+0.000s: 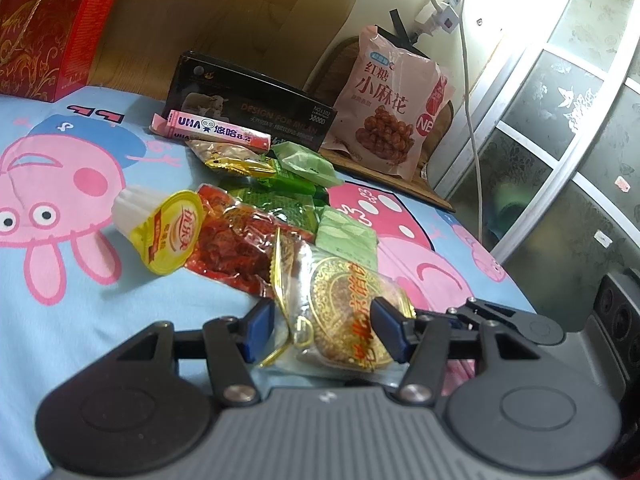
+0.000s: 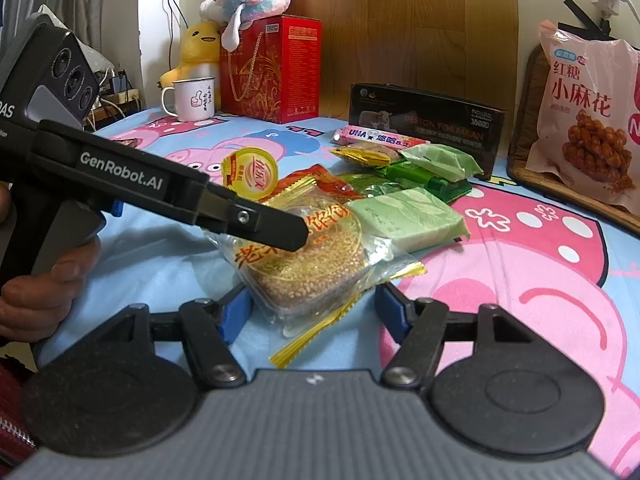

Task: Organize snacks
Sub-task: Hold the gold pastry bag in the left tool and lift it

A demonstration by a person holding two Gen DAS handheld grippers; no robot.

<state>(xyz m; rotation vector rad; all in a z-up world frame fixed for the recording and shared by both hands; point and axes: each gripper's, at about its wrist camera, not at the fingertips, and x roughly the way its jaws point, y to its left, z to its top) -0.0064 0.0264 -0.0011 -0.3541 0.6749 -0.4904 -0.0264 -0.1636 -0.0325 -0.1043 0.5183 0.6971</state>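
The left gripper (image 1: 322,330) stands partly open over the sesame cake packet (image 1: 344,312); its blue pads (image 1: 260,328) flank the packet, but contact with the wrapper cannot be confirmed from either view. In the right wrist view its black finger lies across the top of the same packet. The right gripper (image 2: 312,318) has wide-open jaws: the packet's near corner lies between the pads (image 2: 234,312), which stand clear of it.

All positions below are relative to the sesame cake packet (image 2: 304,264), which lies on the cartoon-pig sheet (image 2: 520,280).
- Pale green packet (image 2: 404,216): touching it, on its right.
- Red snack pouch (image 1: 236,248): just behind it, partly under it.
- Yellow-lidded jelly cup (image 1: 168,232): behind and to the left.
- Pink candy stick (image 2: 380,138) and black box (image 2: 424,120): well behind.
- Pink bag of twisted pastries (image 2: 584,120): far right rear.
- Red gift box (image 2: 272,68) and enamel mug (image 2: 192,98): far left rear.

A hand (image 2: 36,292) grips the left gripper's handle.
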